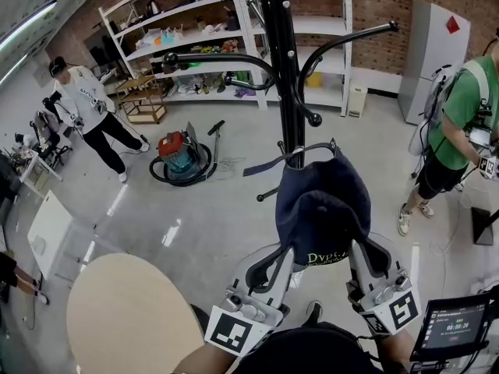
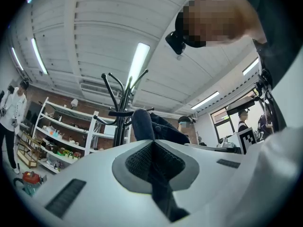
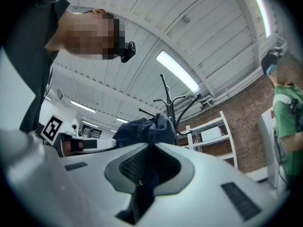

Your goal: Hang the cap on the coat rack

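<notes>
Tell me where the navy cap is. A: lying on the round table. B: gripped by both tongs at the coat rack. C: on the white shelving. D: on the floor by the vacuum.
B: the left tongs and right tongs both pinch the cap, by the coat rack.

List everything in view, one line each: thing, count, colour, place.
cap: one, navy, held up in front of the coat rack's pole
coat rack: one, black, centre
vacuum cleaner: one, red and teal, floor at left
shelving: one unit, white, back wall
cabinet: one, white, back right
table: one, beige, lower left
screen: one, black, lower right corner
person in white: one, far left
person in green: one, right edge
left tongs: one, white, shut on the cap
right tongs: one, white, shut on the cap
</notes>
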Available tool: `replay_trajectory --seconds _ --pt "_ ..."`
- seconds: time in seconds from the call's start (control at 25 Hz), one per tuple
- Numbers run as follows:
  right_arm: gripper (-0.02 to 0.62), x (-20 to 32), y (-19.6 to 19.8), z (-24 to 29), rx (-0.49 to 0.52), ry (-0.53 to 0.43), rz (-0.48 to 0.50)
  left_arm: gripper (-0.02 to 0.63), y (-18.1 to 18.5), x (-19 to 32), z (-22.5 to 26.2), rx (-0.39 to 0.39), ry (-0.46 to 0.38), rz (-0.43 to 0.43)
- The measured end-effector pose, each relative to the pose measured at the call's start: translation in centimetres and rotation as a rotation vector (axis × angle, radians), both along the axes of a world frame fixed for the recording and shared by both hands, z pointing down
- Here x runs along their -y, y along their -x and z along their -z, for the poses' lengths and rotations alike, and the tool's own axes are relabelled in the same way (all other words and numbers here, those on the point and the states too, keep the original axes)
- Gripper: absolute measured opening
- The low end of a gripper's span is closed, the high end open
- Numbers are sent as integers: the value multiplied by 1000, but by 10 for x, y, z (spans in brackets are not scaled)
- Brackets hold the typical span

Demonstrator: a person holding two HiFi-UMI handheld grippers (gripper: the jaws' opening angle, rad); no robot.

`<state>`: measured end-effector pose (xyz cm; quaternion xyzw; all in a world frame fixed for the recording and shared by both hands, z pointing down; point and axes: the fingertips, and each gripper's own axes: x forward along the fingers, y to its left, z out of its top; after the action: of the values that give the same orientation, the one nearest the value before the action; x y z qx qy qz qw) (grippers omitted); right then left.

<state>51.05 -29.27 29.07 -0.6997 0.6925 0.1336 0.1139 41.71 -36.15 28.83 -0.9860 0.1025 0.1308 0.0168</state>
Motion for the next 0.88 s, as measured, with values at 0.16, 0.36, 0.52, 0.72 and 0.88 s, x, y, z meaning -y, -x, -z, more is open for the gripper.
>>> replay_trajectory --seconds 0.16,0.36,0.52,0.72,0.88 --pt "31 -2 4 1 -8 -9 8 14 4 -2 5 3 -19 9" --pt "31 12 -14 -1 5 -17 30 14 -11 9 8 3 -39 30" --pt "31 18 -24 2 18 -25 54 14 -19 11 10 7 -42 52" --pt "31 35 -47 1 28 -36 81 14 -40 25 7 10 -42 81" --pt "31 44 -54 -4 34 -25 103 14 -46 33 6 10 -38 98"
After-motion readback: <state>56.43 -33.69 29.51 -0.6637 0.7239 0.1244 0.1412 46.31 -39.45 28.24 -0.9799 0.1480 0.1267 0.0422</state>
